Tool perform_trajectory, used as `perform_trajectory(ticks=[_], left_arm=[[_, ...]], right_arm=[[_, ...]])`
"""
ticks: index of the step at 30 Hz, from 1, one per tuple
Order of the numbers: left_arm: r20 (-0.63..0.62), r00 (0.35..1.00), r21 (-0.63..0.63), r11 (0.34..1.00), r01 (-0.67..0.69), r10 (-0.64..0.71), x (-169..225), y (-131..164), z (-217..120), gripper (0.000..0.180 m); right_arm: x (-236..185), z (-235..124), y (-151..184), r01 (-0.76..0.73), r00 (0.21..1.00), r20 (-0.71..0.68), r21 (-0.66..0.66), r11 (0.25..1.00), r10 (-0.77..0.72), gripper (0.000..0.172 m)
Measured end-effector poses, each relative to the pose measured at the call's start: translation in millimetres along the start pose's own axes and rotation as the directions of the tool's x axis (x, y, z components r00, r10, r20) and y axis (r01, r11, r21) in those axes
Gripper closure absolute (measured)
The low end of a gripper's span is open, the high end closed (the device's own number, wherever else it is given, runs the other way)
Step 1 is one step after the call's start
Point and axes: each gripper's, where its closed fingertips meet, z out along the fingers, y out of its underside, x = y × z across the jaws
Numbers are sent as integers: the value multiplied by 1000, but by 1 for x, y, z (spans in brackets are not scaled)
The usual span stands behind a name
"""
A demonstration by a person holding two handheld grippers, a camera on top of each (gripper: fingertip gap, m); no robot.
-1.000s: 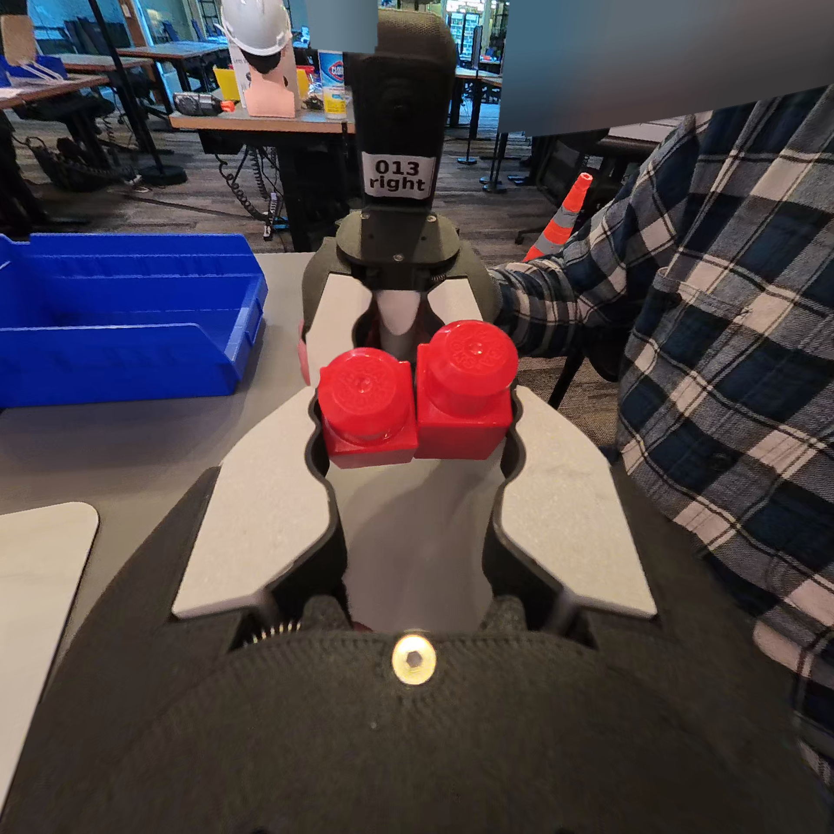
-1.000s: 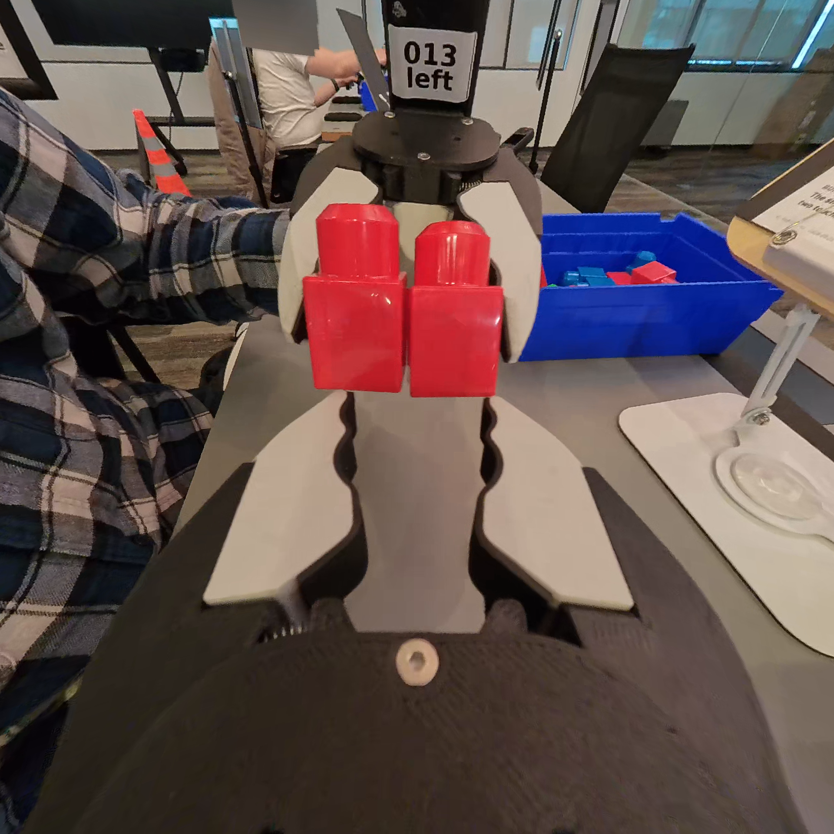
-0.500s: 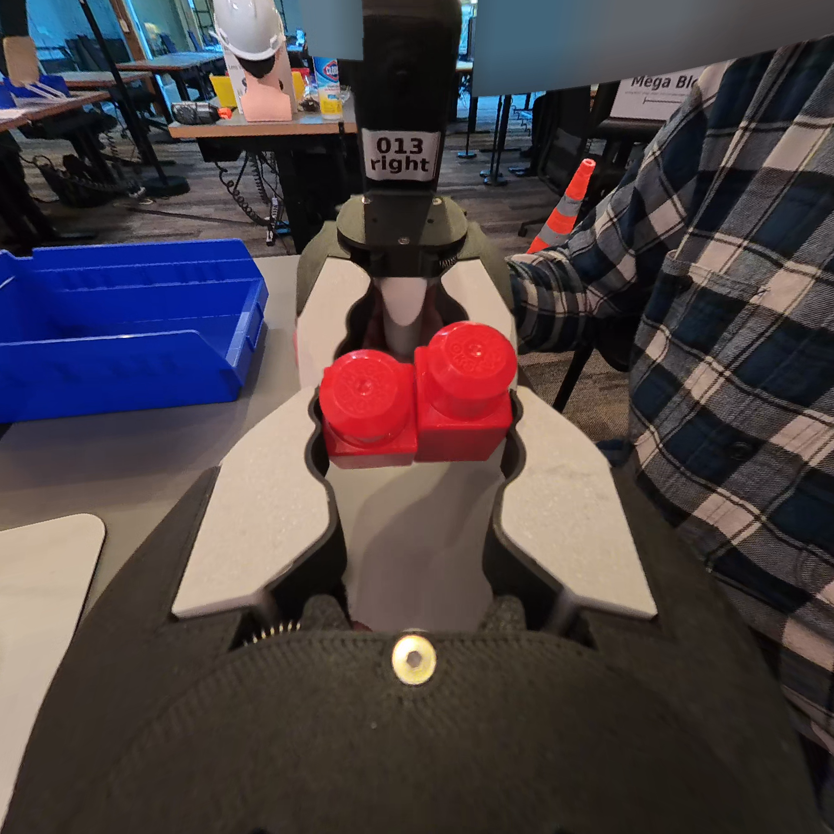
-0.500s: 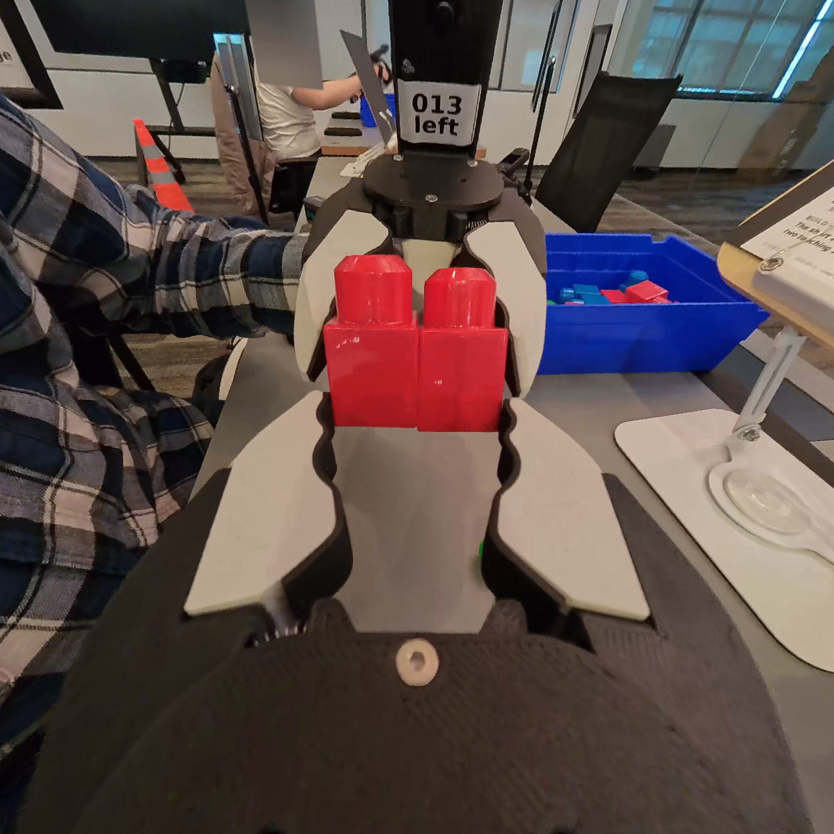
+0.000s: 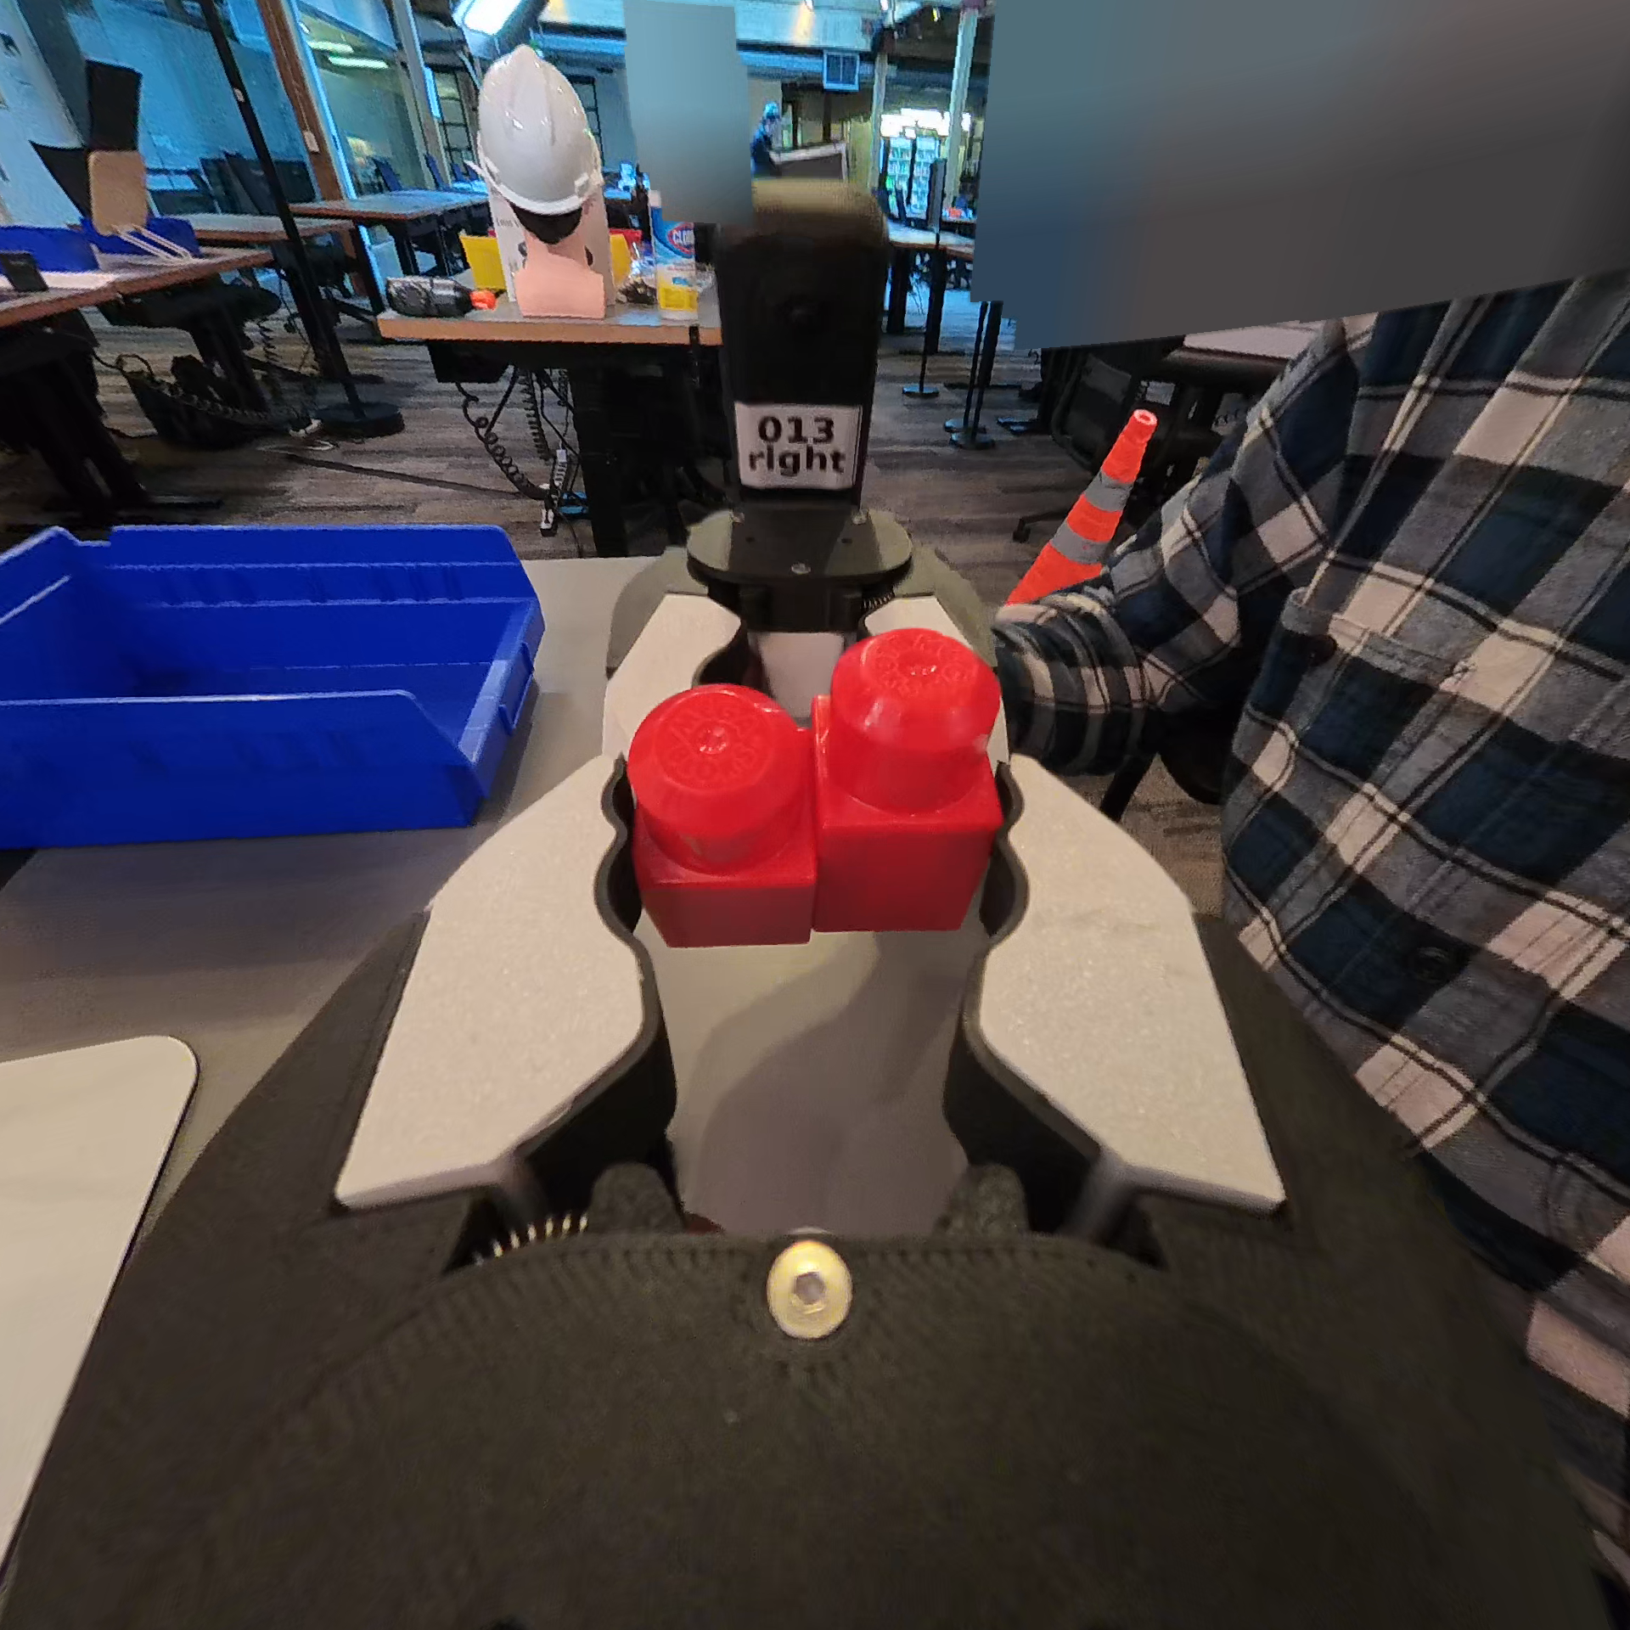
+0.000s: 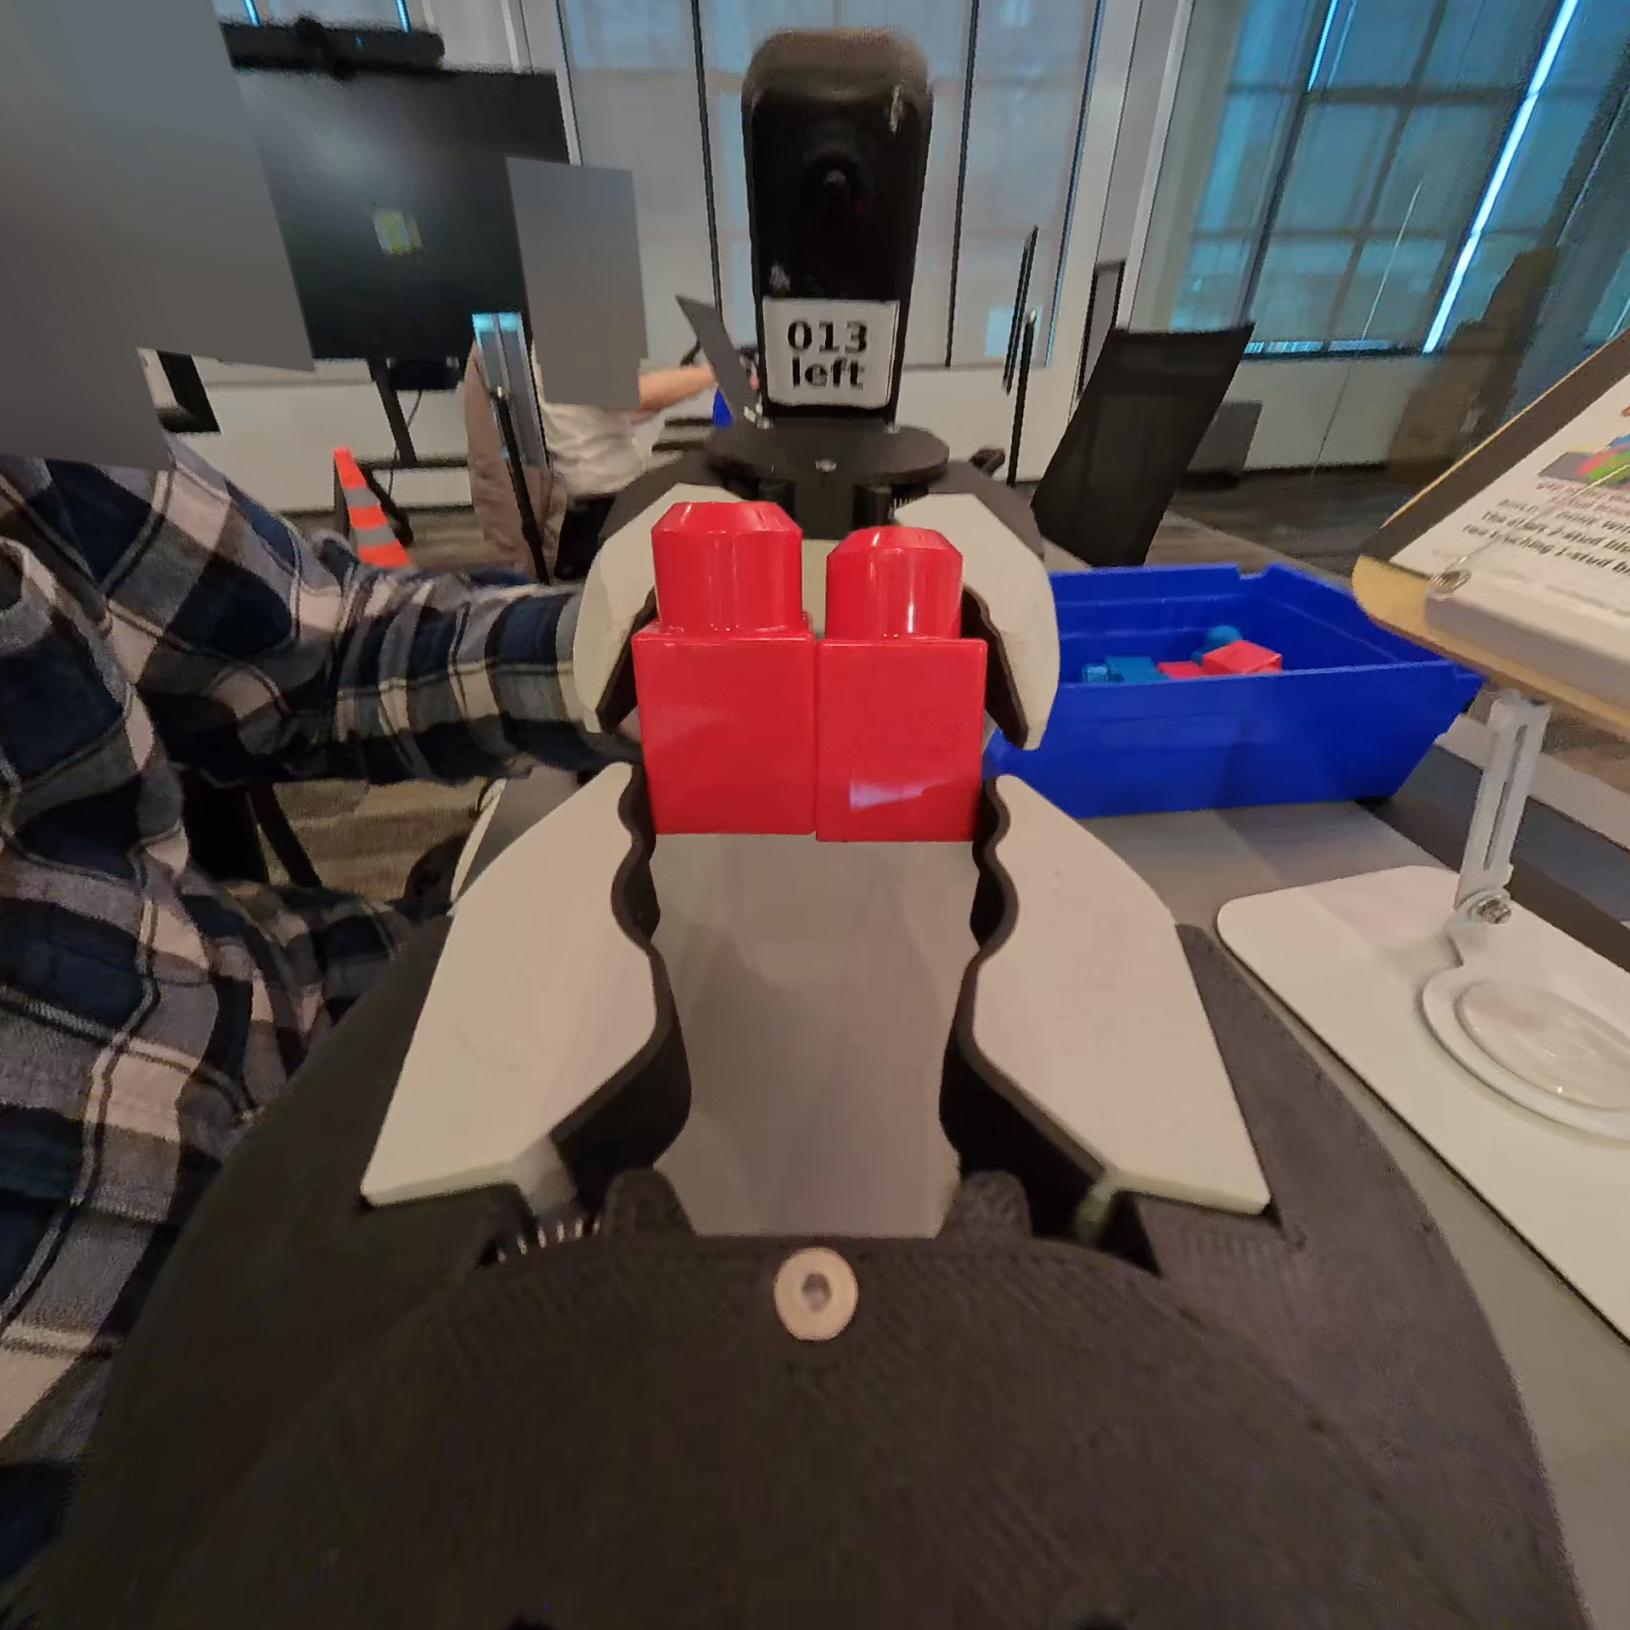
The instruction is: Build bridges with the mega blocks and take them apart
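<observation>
Two red one-stud blocks [image 5: 723, 829] [image 5: 900, 820] sit side by side, held off the grey table between my two grippers, which face each other. My left gripper [image 5: 811, 794] is shut on the pair, its pads against the outer sides, with the studs tilted toward its camera. One block sits a little farther forward than the other. In the right wrist view the same blocks [image 6: 723, 732] [image 6: 900, 741] stand stud-up. My right gripper [image 6: 810, 794] has its fingertips pressed on the lower outer corners of the pair. The left gripper's fingers [image 6: 609, 635] clasp the upper part.
A blue bin [image 5: 265, 706] stands on the table beside the grippers; in the right wrist view the blue bin [image 6: 1235, 732] holds several blue and red blocks. A white stand base [image 6: 1411, 970] with a tilted card is at the right. A person's plaid sleeve [image 5: 1411, 706] is close by.
My right gripper's jaws widened and closed in on the lower ends of the red blocks. Since half a second ago both grippers have risen together with the blocks. The left grasp is unchanged.
</observation>
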Motion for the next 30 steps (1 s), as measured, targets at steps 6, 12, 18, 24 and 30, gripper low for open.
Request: perform_trajectory(ticks=[6, 12, 18, 24, 30], left_arm=[[47, 997, 168, 984, 60, -68, -7, -17, 0, 102], [56, 994, 201, 976, 82, -95, -8, -18, 0, 102], [46, 999, 106, 994, 16, -21, -2, -16, 6, 104], [26, 999, 142, 990, 16, -19, 0, -22, 5, 104], [12, 998, 187, 981, 51, -54, -2, -22, 3, 104]], right_arm=[[5, -2, -12, 15, 998, -54, 138, 990, -7, 101], [6, -2, -12, 28, 998, -61, 133, 991, -20, 101], [1, 6, -1, 68, 997, -45, 2, 998, -68, 89], [-1, 7, -4, 82, 996, -40, -19, 996, -83, 99], [1, 7, -5, 59, 998, -39, 24, 998, -58, 99]])
